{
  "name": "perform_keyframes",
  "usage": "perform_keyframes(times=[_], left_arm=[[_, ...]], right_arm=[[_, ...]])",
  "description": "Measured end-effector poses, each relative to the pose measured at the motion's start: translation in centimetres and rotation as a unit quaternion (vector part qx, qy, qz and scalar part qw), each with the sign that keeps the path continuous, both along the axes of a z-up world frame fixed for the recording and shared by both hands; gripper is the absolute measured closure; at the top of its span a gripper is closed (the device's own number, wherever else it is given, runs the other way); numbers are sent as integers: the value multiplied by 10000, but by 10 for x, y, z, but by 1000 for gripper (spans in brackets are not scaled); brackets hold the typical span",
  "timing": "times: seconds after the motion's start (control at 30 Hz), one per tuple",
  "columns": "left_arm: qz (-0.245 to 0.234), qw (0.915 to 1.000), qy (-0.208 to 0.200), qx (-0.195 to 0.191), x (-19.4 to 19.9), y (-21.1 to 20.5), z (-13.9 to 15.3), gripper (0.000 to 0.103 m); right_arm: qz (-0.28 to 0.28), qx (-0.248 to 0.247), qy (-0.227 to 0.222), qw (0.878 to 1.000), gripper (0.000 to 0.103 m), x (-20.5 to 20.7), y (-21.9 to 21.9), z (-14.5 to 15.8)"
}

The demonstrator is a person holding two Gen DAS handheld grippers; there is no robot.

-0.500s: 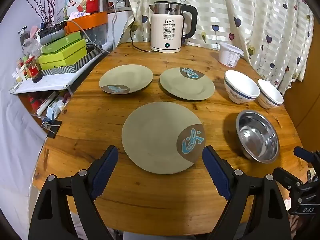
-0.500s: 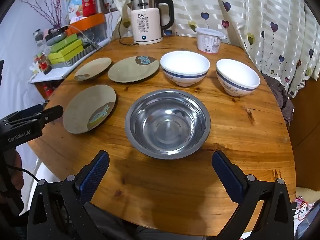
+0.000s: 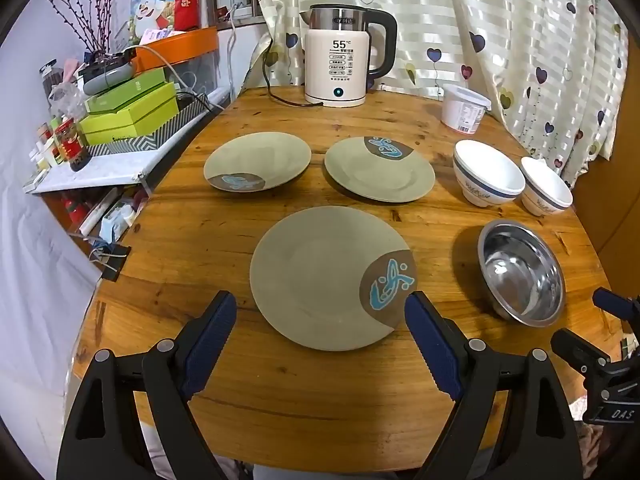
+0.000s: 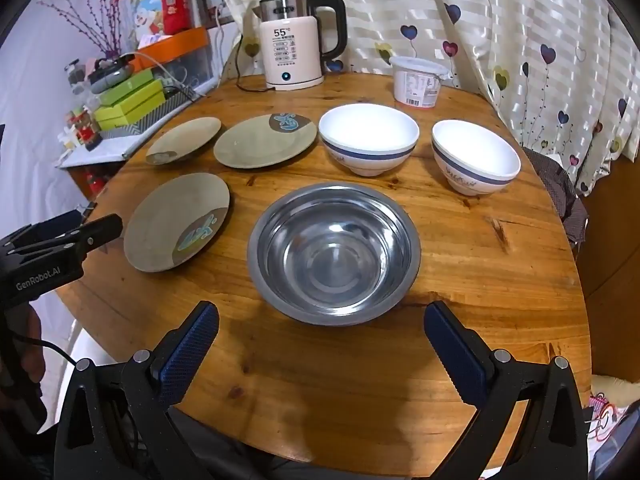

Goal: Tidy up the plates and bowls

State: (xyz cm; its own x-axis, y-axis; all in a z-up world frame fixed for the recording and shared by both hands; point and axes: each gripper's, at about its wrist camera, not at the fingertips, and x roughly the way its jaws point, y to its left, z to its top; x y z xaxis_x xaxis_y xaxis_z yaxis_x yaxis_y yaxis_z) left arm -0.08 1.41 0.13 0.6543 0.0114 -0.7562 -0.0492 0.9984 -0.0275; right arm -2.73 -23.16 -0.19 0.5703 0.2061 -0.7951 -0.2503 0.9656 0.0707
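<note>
Hovering with fingers spread wide, pinching nothing: left gripper (image 3: 320,334) just over the near rim of the round olive fish-motif plate (image 3: 332,278), right gripper (image 4: 320,340) before the round stainless-steel bowl (image 4: 334,252) (just right of that plate). Sitting beyond the steel bowl: two white blue-banded bowls (image 4: 368,138).

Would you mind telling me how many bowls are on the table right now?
3: a steel bowl nearest the right gripper, and two white bowls behind it, one beside the plates, the other toward the curtain. None looks hidden.
</note>
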Motion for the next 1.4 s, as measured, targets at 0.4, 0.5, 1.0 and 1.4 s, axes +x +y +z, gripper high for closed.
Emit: perform_keyframes(times=[0.4,0.5,1.0,1.4], left_arm=[[-9,9999,98,68,4,-15,-5,16],[-8,9999,112,57,4,-14,-5,16],[28,9998,40,204,0,-15,0,16],[-3,9999,70,123,-1,-14,0,16]], right_arm=[[4,17,8,10000,0,2,-1,0],[6,14,5,10000,0,2,-1,1],[4,23,1,10000,0,2,-1,4],[16,18,-36,10000,0,3,-2,4]])
